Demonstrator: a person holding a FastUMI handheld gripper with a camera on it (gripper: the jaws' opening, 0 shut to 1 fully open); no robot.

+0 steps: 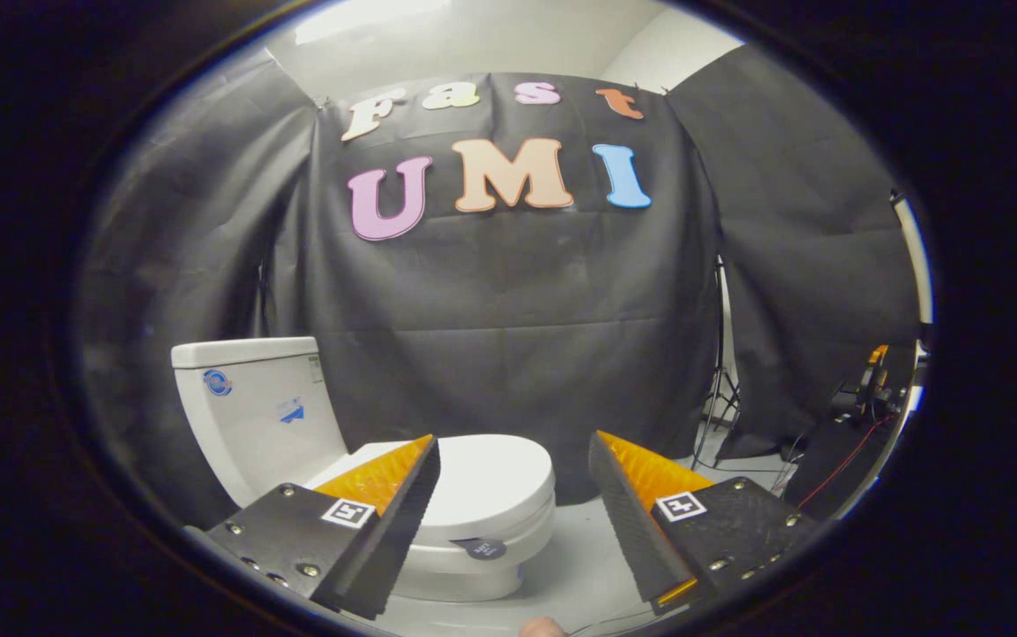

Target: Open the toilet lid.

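Hand-held gripper [512, 456] hovers level with fingers spread wide, holding nothing, short of the closed toilet lid [495, 473].

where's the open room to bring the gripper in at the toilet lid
Bare pale floor lies in front of the white ceramic toilet, running toward the black cloth wall; the closed white toilet lid has free air above it. The open gripper holds nothing. It is crowded by the light stand legs and cabled equipment.
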